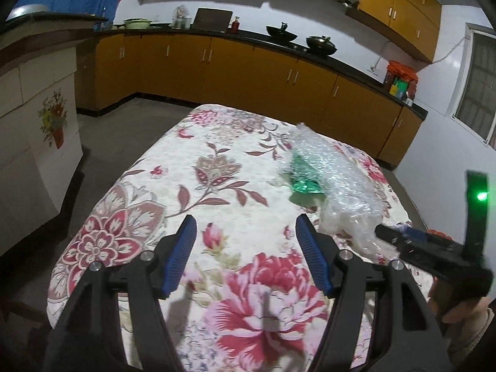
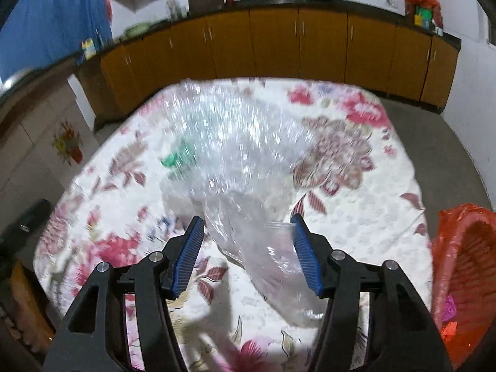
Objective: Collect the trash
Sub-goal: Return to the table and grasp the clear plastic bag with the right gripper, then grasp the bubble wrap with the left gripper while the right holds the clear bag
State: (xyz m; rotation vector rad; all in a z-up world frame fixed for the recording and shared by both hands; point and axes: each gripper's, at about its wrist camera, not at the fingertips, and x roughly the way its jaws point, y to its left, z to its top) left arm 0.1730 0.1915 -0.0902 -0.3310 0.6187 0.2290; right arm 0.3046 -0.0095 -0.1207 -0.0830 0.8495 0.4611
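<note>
Trash item: crumpled bubble wrap (image 2: 235,155), clear plastic, lying on the floral-cloth table (image 1: 217,167); centre of right wrist view, right of centre in left wrist view. A green scrap (image 1: 302,179) sits against its left edge.

Handling, judged: v. light, soft, springy; film is slick, so a loose pinch may slip. Best hold is the bunched near tail, where layers stack thick.

Right gripper (image 2: 248,248): jaws part-open w/ that tail between the ribbed blue pads (image 2: 305,257); film brushes the right-hand pad, no firm clamp seen. View blurred.

Left gripper (image 1: 246,248): jaws wide, nothing between, over bare cloth lower centre.

Bin (image 2: 465,266): woven basket w/ orange liner, far right edge.
</note>
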